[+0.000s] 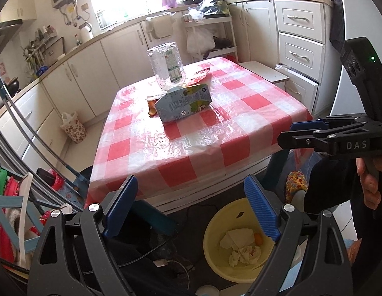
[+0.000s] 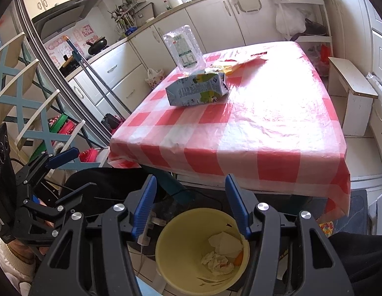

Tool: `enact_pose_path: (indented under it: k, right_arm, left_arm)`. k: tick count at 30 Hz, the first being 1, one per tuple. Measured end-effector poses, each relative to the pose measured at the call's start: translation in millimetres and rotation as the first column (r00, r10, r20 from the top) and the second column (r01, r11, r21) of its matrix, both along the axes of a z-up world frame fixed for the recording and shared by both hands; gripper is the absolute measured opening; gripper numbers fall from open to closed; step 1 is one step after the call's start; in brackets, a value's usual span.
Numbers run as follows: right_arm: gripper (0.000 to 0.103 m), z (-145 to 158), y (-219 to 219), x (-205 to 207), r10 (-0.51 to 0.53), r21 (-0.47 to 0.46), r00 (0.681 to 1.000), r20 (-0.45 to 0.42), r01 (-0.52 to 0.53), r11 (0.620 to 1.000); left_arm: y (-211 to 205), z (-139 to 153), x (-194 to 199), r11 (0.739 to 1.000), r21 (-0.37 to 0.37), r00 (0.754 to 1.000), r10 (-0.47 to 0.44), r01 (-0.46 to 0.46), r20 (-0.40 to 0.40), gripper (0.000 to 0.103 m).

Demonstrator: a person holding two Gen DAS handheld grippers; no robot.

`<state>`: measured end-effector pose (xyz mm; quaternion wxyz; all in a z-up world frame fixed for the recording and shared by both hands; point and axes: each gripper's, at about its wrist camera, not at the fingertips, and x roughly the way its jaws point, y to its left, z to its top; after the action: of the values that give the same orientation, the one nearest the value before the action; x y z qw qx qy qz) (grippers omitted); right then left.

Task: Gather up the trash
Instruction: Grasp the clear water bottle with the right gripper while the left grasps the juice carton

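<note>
A crushed milk carton (image 1: 183, 103) (image 2: 197, 90) lies on the red-checked table (image 1: 191, 148) (image 2: 265, 133). A clear plastic bottle (image 1: 167, 67) (image 2: 184, 48) stands behind it, with orange peel (image 1: 151, 109) and a yellow-red wrapper (image 2: 236, 64) (image 1: 199, 76) beside. A yellow bin (image 1: 215, 251) (image 2: 171, 259) holding tissues sits on the floor at the table's near edge. My left gripper (image 1: 191, 209) is open and empty above the floor by the bin. My right gripper (image 2: 189, 204) is open and empty over the bin; it also shows in the left wrist view (image 1: 287, 133).
Kitchen cabinets (image 1: 92, 69) run behind the table. A white stool (image 2: 351, 91) stands to the right. A folding rack (image 2: 30, 93) and broom handle (image 2: 102, 81) stand to the left. Cables (image 1: 166, 264) lie on the floor under the table.
</note>
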<state>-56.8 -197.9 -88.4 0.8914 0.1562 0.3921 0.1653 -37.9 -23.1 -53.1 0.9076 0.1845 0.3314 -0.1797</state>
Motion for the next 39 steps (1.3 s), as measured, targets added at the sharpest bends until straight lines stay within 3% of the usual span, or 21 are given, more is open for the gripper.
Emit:
enact_pose_path:
  k: [10, 12, 16, 21, 30, 39]
  right_arm:
    - [0.057, 22, 10, 16, 0.024, -0.014, 0.996, 0.081, -0.023, 1.0]
    - [0.067, 30, 12, 25, 0.032, -0.024, 0.994, 0.1, -0.03, 0.999]
    - [0.074, 47, 20, 48, 0.045, -0.065, 0.987, 0.151, -0.036, 0.997]
    - [0.091, 65, 32, 81, 0.019, -0.118, 0.97, 0.244, 0.01, 0.993]
    - [0.092, 63, 57, 165, -0.028, -0.19, 0.962, 0.272, 0.082, 0.978]
    - [0.093, 46, 84, 216, -0.016, -0.285, 0.966, 0.258, 0.092, 0.954]
  left_arm:
    - [12, 0, 24, 0.997, -0.053, 0.998, 0.056, -0.057, -0.01, 0.086]
    - [14, 0, 33, 0.996, -0.058, 0.998, 0.068, -0.068, -0.015, 0.087]
    - [18, -2, 48, 0.992, -0.079, 0.995, 0.093, -0.095, -0.023, 0.087]
    - [23, -11, 68, 0.987, -0.104, 0.992, 0.12, -0.124, -0.049, 0.088]
    - [29, -16, 95, 0.982, -0.126, 0.99, 0.134, -0.139, -0.051, 0.088]
    - [40, -21, 126, 0.98, -0.139, 0.989, 0.137, -0.145, -0.062, 0.088]
